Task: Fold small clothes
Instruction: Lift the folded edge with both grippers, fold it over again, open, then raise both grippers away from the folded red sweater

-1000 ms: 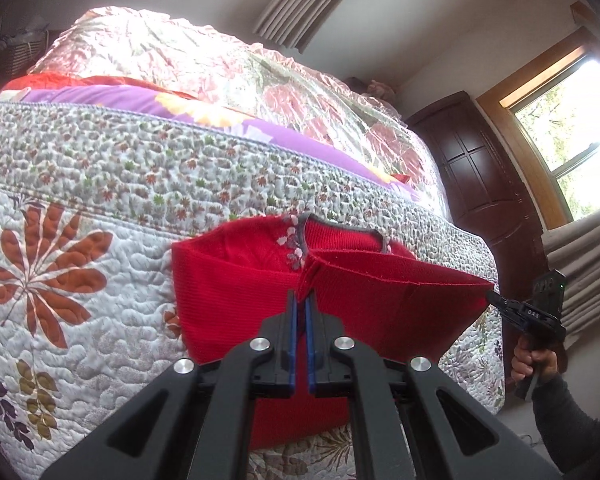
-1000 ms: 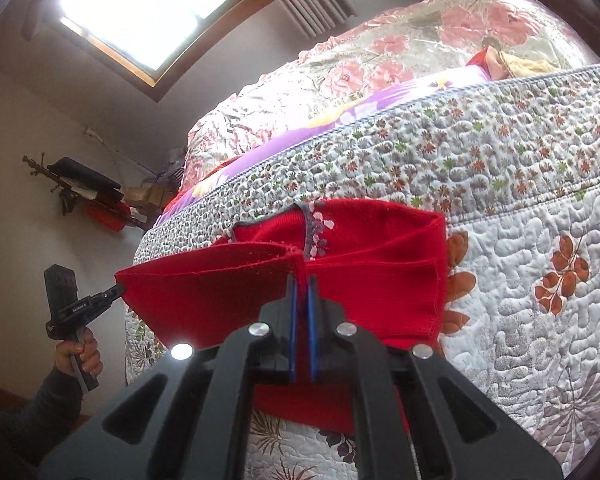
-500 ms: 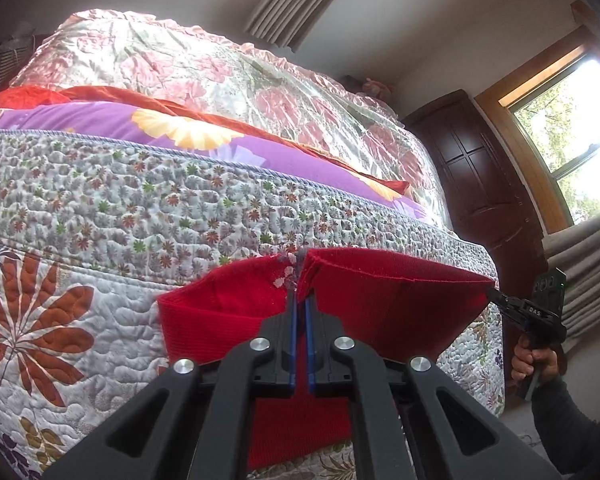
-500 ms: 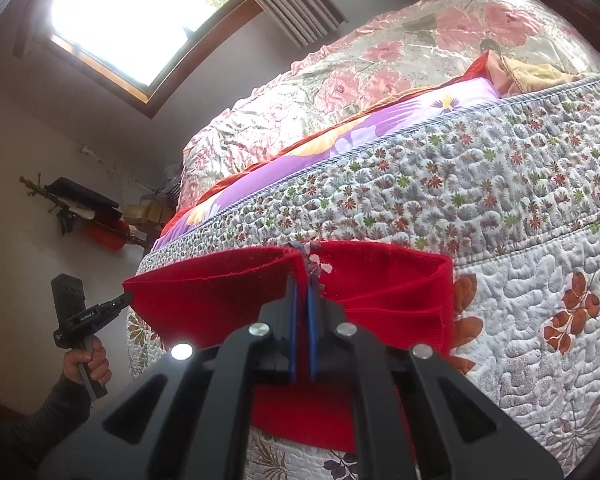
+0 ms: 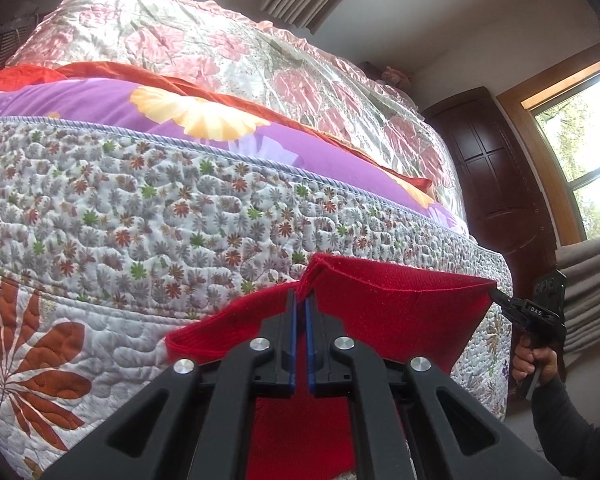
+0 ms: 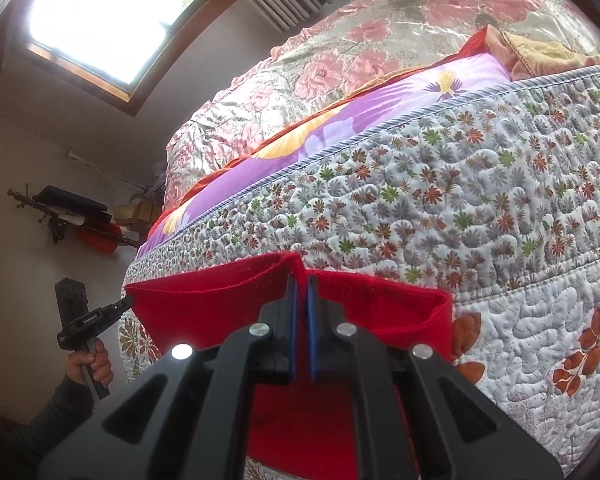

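Left gripper point(image 5: 300, 304): jaws closed on one top corner of the red knitted garment point(image 5: 400, 312). Right gripper point(image 6: 300, 284): jaws closed on the opposite top corner. The garment's top edge spans taut between both grippers, its body hanging against the quilted floral mattress side point(image 5: 120, 208). Each hand point(image 5: 536, 362) grips its handle upright, dark sleeve point(image 6: 48, 412) below, fingers wrapped around the grip

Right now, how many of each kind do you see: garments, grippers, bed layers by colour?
Red garment: 1
Grippers, left and right, both clamped on it: 2
Pink floral quilt: 1
Purple sheet: 1
White leaf-print cover: 1
Total: 6
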{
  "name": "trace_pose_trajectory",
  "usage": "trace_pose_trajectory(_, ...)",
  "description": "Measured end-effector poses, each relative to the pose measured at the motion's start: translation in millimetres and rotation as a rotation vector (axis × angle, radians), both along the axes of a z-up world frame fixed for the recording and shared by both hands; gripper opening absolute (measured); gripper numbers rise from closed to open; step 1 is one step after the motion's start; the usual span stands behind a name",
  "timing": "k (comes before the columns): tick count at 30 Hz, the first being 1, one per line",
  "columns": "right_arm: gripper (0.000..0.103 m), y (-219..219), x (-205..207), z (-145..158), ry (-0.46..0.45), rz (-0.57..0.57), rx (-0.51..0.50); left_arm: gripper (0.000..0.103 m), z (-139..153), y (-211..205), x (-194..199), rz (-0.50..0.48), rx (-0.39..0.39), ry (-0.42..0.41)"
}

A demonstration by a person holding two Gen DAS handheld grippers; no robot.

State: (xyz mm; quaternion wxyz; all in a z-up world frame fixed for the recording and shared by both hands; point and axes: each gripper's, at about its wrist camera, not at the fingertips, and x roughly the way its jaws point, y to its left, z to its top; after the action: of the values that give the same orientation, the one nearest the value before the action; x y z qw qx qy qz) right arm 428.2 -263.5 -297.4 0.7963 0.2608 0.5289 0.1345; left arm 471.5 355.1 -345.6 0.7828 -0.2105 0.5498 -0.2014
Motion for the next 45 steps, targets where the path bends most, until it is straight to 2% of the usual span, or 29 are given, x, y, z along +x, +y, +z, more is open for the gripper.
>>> trace_pose_trajectory(19,0.004,-4,41,-64,0.084,-0.003,-0.047,0.004,-81,0,35,0.023,0.052,0.111)
trace_pose_trajectory(22,0.010,-3,42,-66,0.085,-0.015,-0.080,0.012,-79,2,34,0.051,0.079,0.101)
trace_pose_trajectory(23,0.010,-4,39,-64,0.078,-0.034,-0.082,0.020,-76,4,33,0.069,0.089,0.091)
trace_pose_trajectory(25,0.012,-10,36,-59,0.062,-0.067,-0.088,0.025,-64,8,29,0.100,0.119,0.063)
trace_pose_trajectory(28,0.012,-5,24,-49,0.041,-0.045,-0.048,0.025,-43,7,13,0.083,0.077,0.007)
trace_pose_trajectory(30,0.012,10,16,-53,0.056,0.017,-0.026,0.026,-38,-3,2,0.029,0.015,-0.007)
trace_pose_trajectory(32,0.012,23,12,-66,0.085,0.064,-0.023,0.026,-48,-18,-5,-0.027,-0.018,0.021)
trace_pose_trajectory(34,0.012,27,13,-85,0.122,0.073,-0.036,0.026,-67,-28,-7,-0.049,0.000,0.068)
trace_pose_trajectory(36,0.006,21,13,-99,0.140,0.043,-0.042,0.025,-85,-29,-7,-0.043,0.015,0.115)
trace_pose_trajectory(38,0.003,16,12,-101,0.140,0.023,-0.041,0.025,-92,-24,-8,-0.022,0.009,0.126)
trace_pose_trajectory(41,0.014,17,-2,-86,0.122,0.024,-0.042,0.026,-76,-13,-17,0.016,0.010,0.098)
trace_pose_trajectory(45,0.016,32,-42,-73,0.138,0.083,0.024,0.026,-45,-13,-52,-0.029,-0.100,0.053)
